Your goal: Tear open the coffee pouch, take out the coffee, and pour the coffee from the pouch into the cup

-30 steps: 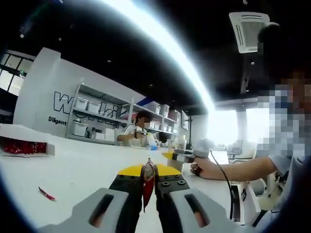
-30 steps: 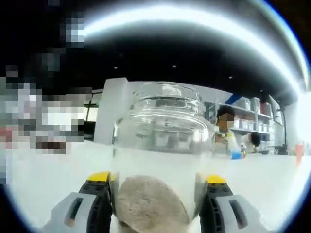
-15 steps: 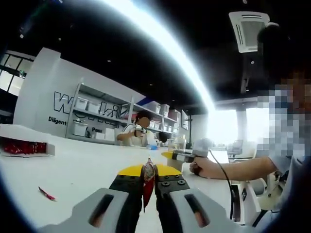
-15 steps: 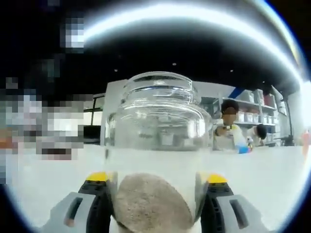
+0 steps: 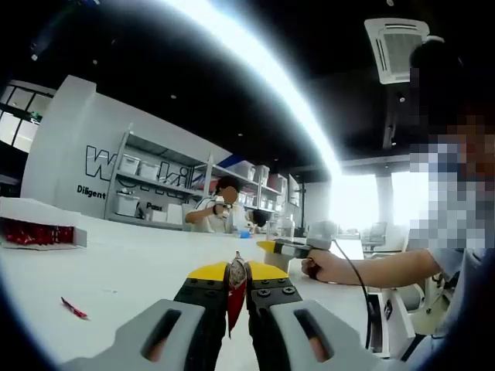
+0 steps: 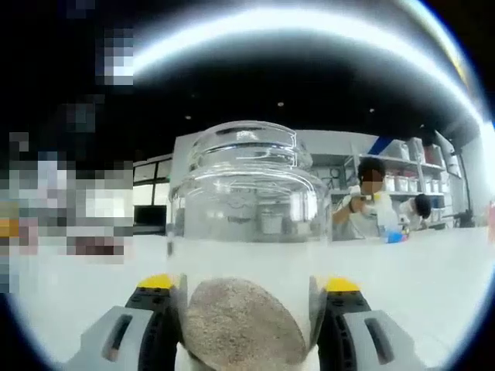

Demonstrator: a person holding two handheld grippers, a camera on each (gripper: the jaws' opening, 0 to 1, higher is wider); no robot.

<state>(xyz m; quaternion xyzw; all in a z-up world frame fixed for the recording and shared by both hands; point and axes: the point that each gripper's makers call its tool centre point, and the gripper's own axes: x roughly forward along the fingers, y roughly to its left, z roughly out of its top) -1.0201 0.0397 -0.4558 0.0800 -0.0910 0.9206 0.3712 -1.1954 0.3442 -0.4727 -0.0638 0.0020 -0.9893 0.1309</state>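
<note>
Left gripper [image 5: 237, 290]: clenched on red pouch [image 5: 236, 287], lower centre | Right gripper [image 6: 247, 309]: grasping glass cup [image 6: 246, 232], centre frame | Progress: brown coffee powder [image 6: 240, 325] seen in cup bottom, pour judged done or nearly | Torn red scrap [image 5: 74, 309] lies on table [image 5: 139, 263], lower left | Left: cannot tell whether pouch is empty.

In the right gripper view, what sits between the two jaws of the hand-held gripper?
A clear glass cup with brownish coffee powder at its bottom sits between the jaws of the right hand-held gripper, which press against its sides.
</note>
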